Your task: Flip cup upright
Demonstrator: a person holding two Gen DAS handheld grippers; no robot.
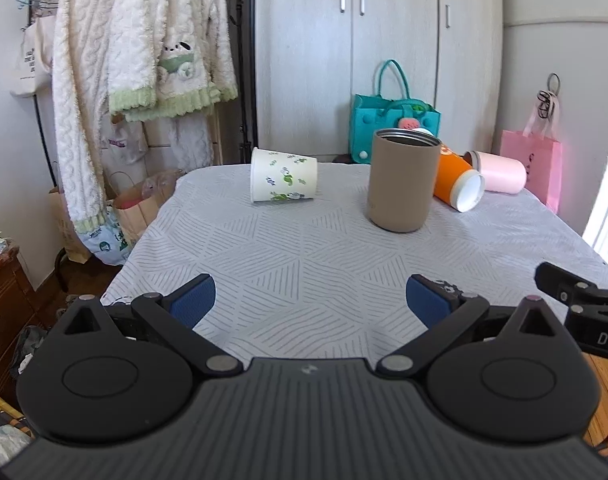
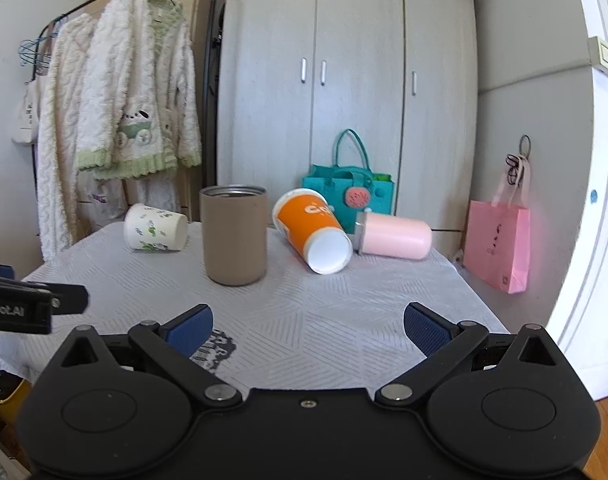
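A tan metal tumbler (image 1: 403,184) (image 2: 234,234) stands upright on the table. A white paper cup with green print (image 1: 283,175) (image 2: 156,227) lies on its side at the far left. An orange paper cup (image 1: 457,182) (image 2: 313,230) lies tipped, its white bottom toward me. A pink cup (image 1: 499,171) (image 2: 395,237) lies on its side at the far right. My left gripper (image 1: 309,300) and right gripper (image 2: 307,330) are open and empty above the near part of the table, well short of the cups.
The table wears a grey-white patterned cloth (image 1: 304,248) (image 2: 343,312). A teal bag (image 1: 391,124) stands behind it by the wardrobe (image 2: 343,60). A pink bag (image 2: 497,240) hangs at right. Robes (image 1: 136,60) hang on a rack at left. The right gripper's side shows in the left wrist view (image 1: 583,300).
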